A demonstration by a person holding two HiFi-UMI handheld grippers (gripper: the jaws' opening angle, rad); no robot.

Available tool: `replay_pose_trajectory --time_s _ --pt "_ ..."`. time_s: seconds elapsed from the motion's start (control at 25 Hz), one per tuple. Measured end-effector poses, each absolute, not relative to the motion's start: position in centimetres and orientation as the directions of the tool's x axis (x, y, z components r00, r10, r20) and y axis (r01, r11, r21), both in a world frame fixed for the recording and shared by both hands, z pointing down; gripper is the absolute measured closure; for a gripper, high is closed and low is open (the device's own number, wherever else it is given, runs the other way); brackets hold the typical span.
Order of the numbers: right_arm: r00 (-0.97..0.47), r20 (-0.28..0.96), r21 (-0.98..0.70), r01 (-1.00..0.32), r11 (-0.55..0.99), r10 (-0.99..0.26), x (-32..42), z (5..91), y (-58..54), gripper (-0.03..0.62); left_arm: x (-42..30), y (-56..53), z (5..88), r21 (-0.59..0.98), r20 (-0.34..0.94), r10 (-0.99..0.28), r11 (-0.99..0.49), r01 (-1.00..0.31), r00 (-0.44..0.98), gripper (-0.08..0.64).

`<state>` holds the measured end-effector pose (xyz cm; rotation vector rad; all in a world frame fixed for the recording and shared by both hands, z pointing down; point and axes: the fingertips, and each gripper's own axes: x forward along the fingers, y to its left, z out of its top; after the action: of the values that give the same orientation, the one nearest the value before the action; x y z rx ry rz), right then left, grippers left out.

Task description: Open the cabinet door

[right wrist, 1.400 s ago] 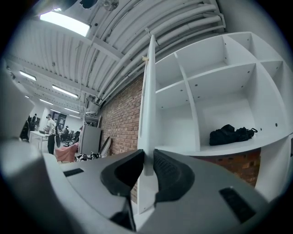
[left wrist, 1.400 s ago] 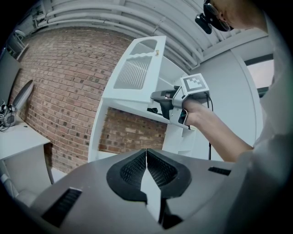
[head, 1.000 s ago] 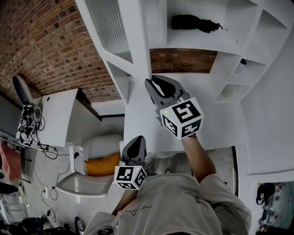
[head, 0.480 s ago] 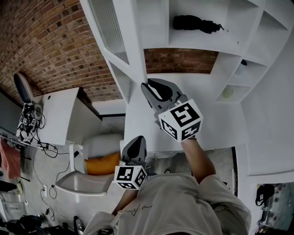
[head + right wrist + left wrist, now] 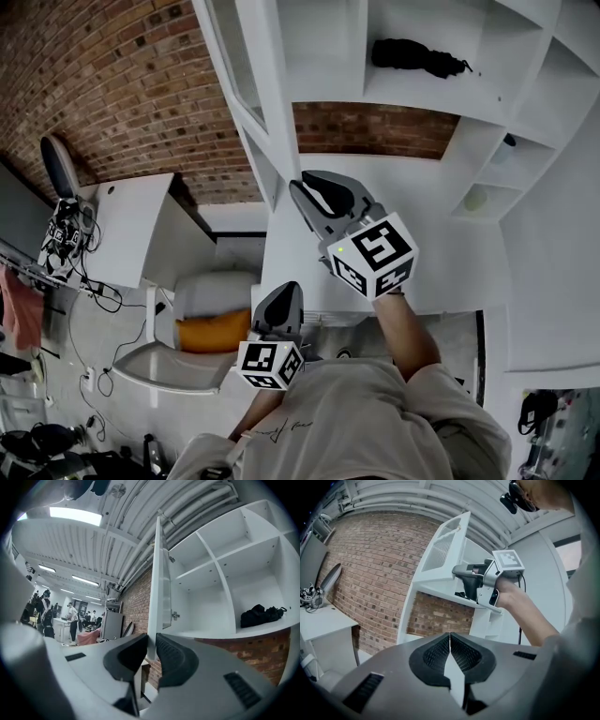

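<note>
From where I stand, the person's right forearm [image 5: 405, 328] reaches forward through the middle of the head view. It carries the right gripper [image 5: 151, 640] out level. Its jaws are clenched on the lower edge of the cabinet door [image 5: 155, 583], and the thin white panel rises straight up between the two pads. The door stands swung well out from the shelving. It is edge-on just left of centre in the right gripper view, and in the head view it slants from the top edge down toward the middle. The left gripper [image 5: 450, 638] sits lower, close to the person's chest at bottom centre of the head view. It also points level, with its jaws pressed together on nothing.

Just right of the door a small metal hinge [image 5: 176, 616] shows against the white cabinet interior. A black bundle [image 5: 417, 54] lies on a shelf [image 5: 394, 92] in the upper right, and a pale round thing [image 5: 476, 200] sits in a small cubby at the right. A brick wall [image 5: 112, 84] fills the upper left. Below it is a white surface [image 5: 127, 220], and lower still a chair [image 5: 155, 370] with an orange cushion [image 5: 211, 330].

The door's top is cut off by the frame in the head view. The bundle is too dark to identify. Some people [image 5: 72, 616] at the left of the right gripper view are too small to make out.
</note>
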<state>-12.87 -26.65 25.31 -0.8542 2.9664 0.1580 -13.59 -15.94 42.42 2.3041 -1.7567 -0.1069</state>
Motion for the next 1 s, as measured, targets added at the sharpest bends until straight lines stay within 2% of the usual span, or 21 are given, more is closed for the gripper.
replay_pose_trajectory --time_s 1.0 --pt "-0.913 -0.089 0.092 -0.404 0.91 -0.397 -16.3 25.2 -24.2 0.523 -15.3 -15.7 42.4 0.238 0.082 -0.969 -0.206 -0.949 0.231 0.543"
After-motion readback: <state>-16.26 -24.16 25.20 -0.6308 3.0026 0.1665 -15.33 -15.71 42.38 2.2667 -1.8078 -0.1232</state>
